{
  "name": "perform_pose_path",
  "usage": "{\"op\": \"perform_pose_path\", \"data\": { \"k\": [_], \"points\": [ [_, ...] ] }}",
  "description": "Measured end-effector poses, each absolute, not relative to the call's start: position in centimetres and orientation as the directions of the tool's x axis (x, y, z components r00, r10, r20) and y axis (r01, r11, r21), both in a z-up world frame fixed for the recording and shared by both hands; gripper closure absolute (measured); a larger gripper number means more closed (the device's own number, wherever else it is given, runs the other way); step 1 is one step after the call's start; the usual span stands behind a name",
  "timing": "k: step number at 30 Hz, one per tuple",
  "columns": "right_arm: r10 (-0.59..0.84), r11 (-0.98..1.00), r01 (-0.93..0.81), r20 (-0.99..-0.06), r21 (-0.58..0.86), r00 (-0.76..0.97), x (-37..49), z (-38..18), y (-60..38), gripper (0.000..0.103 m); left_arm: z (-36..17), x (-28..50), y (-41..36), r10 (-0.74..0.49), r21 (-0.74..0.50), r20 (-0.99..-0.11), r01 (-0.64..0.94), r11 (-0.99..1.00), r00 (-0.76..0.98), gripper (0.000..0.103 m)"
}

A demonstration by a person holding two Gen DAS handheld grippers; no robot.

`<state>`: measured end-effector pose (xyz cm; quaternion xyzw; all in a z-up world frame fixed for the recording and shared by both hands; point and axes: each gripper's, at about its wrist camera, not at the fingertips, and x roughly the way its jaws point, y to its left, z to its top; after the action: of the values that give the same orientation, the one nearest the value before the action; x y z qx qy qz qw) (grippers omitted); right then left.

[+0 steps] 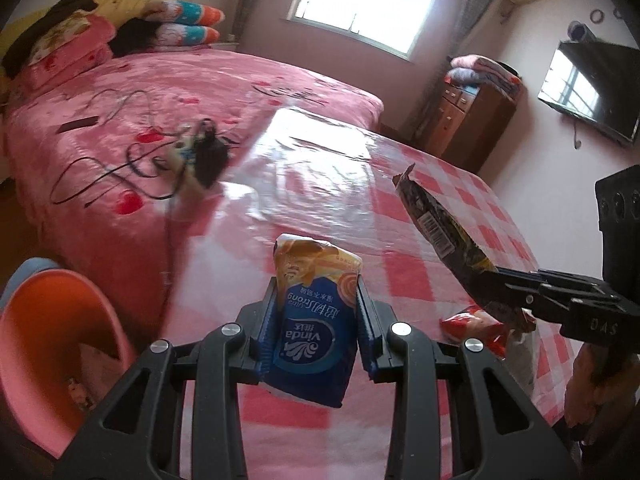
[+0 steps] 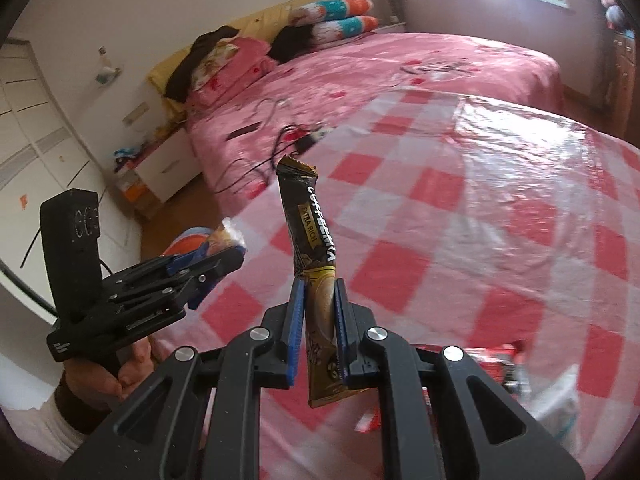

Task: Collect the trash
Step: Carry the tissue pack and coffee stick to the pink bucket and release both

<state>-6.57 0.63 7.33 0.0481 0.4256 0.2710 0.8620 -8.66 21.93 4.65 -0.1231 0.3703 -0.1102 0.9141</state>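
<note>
Left gripper clamped on Vinda tissue pack, over checked table. Right gripper pinching coffee sachet, "EXTRA RICH" readable. Orange bin beside table's left edge.

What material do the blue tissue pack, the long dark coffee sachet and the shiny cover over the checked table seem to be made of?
Blue tissue pack: thin soft plastic film, it seems; glossy print, and it dents between the left gripper's fingers.
Long dark coffee sachet: probably laminated foil or plastic; stiff, with a serrated, torn top.
Shiny cover: apparently clear plastic sheet; it wrinkles and mirrors the window over the red-and-white checks.
</note>
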Motion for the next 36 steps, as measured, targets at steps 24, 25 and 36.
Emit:
{"op": "perform_pose_path", "data": {
  "k": [24,25,36],
  "points": [
    [0.620,0.663,-0.653,-0.758,0.366,0.205,-7.4,4.9,19.8,0.087,1.3,-14.1,38.6,-0.045,-0.317,-0.689,-0.245,0.917,0.724,0.067],
    [0.621,0.658,-0.658,-0.759,0.367,0.197,-7.3,4.8,20.5,0.087,1.1,-14.2,39.1,-0.038,-0.320,-0.691,-0.258,0.911,0.722,0.067],
    [0.653,0.628,-0.652,-0.743,0.425,0.144,-5.9,2.7,25.2,0.043,-3.0,-14.9,43.2,0.023,-0.343,-0.753,-0.422,0.839,0.657,0.054]
  ]
}}
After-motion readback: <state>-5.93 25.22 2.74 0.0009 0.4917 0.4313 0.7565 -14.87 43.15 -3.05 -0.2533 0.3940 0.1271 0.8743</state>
